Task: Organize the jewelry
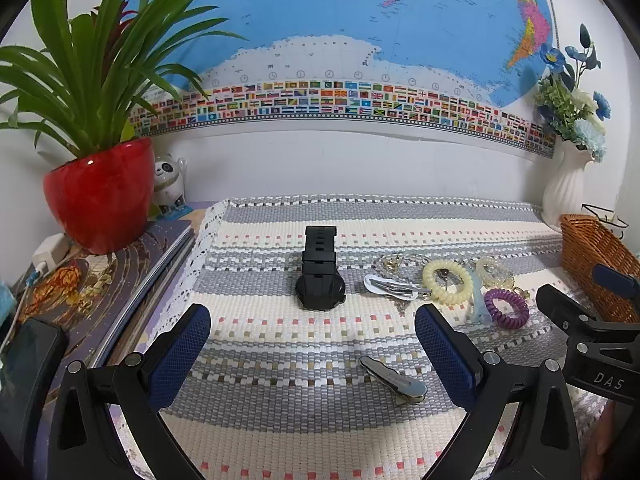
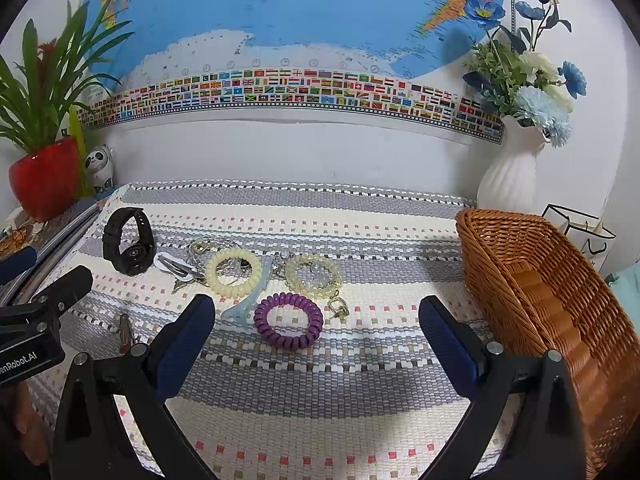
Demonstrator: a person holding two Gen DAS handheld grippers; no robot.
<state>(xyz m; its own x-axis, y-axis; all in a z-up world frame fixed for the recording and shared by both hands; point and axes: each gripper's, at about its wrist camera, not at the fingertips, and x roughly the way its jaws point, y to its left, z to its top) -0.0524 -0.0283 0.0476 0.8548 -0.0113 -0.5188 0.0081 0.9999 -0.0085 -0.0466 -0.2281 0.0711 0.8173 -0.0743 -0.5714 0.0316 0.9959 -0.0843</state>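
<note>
Right wrist view is showing me the right gripper (image 2: 316,344) hovering with jaws spread wide and gripping nothing, the purple coil band (image 2: 288,322) lying on the woven mat (image 2: 320,400) just ahead between its fingers. I am judging this as the opening step: nothing appears to be in the wicker basket (image 2: 540,288) at the right yet. The left gripper (image 1: 312,356) is likewise hanging wide and empty, facing the black watch (image 1: 320,280), with a metal hair clip (image 1: 394,378) lying between its fingers. Next, I am reckoning on lowering the right one over the purple band, closing, then carrying it across to the basket.
</note>
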